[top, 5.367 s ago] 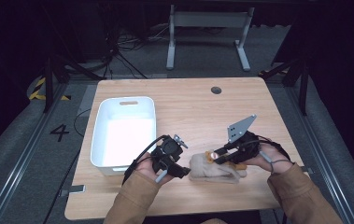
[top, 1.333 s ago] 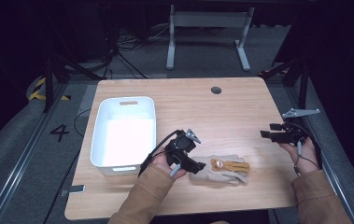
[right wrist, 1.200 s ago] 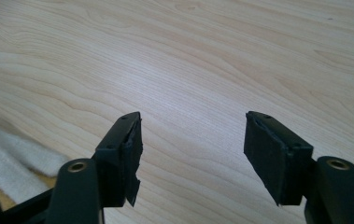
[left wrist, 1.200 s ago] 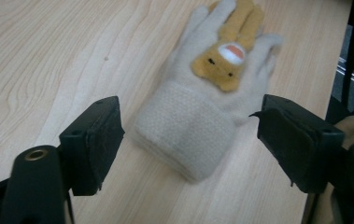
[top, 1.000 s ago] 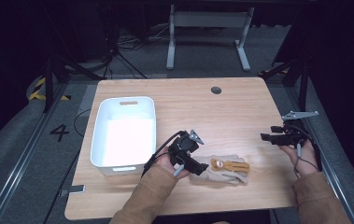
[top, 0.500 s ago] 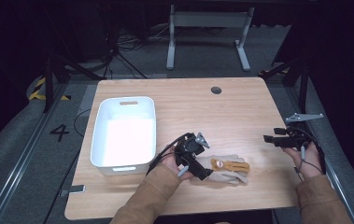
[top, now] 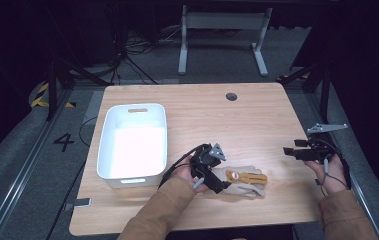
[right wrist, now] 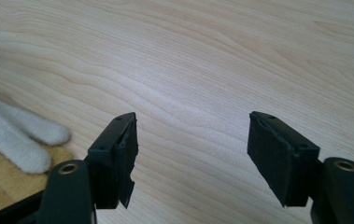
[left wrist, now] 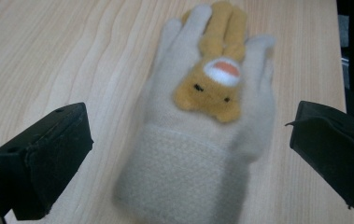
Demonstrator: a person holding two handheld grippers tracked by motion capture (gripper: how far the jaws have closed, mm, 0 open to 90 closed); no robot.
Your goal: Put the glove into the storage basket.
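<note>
A cream knitted glove (top: 245,181) with a tan animal figure (left wrist: 215,79) sewn on its back lies flat near the table's front edge. My left gripper (top: 219,183) hovers at the glove's cuff (left wrist: 188,182), open, its jaws wide to either side of the cuff. In the left gripper view the glove's fingers point away from me. My right gripper (top: 291,151) is open over bare wood near the table's right edge, well apart from the glove. The glove's fingertips (right wrist: 20,135) show at the left of the right gripper view.
An empty white plastic bin (top: 133,141) stands on the left half of the wooden table (top: 212,115). A round cable hole (top: 231,96) sits near the far edge. Dark floor, cables and a desk frame (top: 222,30) lie beyond the table.
My right gripper has left the glove and moved to the right edge of the table. My left gripper has shifted right, up to the glove's cuff.
</note>
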